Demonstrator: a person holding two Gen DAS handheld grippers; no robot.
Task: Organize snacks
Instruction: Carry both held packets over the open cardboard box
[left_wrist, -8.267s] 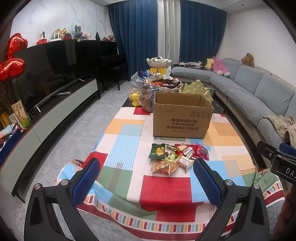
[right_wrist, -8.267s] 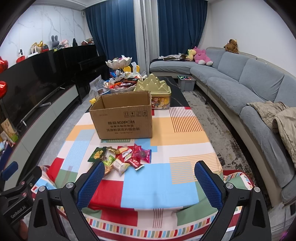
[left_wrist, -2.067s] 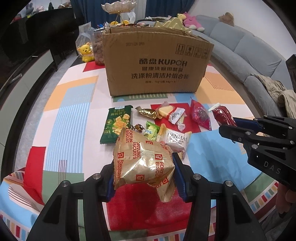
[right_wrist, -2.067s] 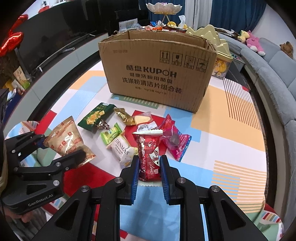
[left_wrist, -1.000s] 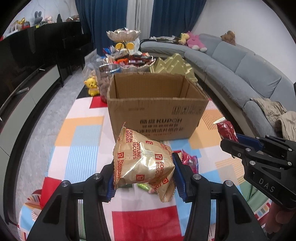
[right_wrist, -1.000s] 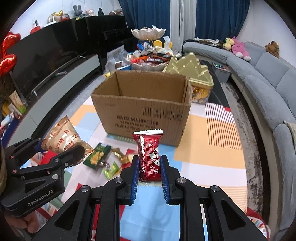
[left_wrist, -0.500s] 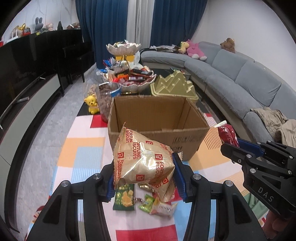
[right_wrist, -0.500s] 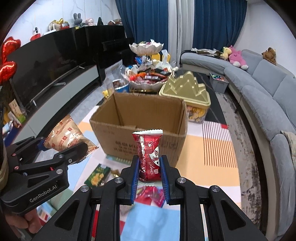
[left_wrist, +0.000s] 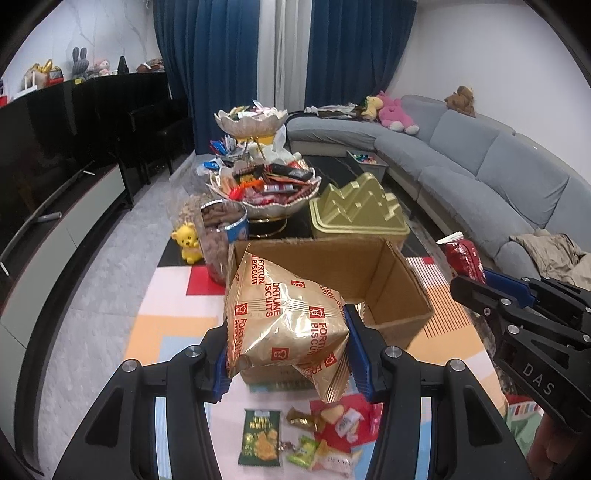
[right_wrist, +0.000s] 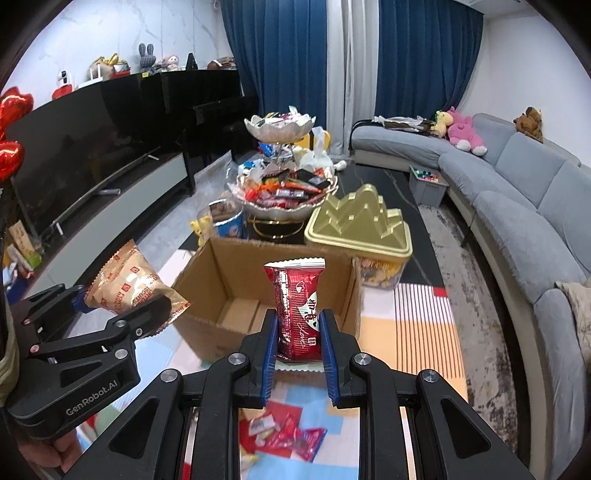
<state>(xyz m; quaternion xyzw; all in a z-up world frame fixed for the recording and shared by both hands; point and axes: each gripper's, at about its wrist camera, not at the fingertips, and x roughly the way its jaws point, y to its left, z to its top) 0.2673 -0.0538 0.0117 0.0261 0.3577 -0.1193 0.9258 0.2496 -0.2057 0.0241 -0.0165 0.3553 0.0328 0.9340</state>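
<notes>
we have a snack in each gripper. our left gripper is closed partway around a puffy gold biscuit bag, its pads pressing the bag's two sides. our right gripper is pinched almost fully together on a slim red snack packet, which stands upright between the pads with its crimped top edge up.

the relation that matters now is where the cardboard box lies from each gripper. it sits on the worktop ahead of and below both, its top open and its floor bare as far as we can see. in the right wrist view the red packet lines up over the near wall toward the box's right half, while the gold bag hangs over the near left corner. in the left wrist view the bag covers the box's near left part. neither gripper looks clearly nearer; both seem poised at the near rim.

we judge the next move to be a short carry forward over the opening, then a release. the bag is the bulkier load and may catch the left wall.

the remaining loose snacks lie on the worktop below us, on our side of the box.
</notes>
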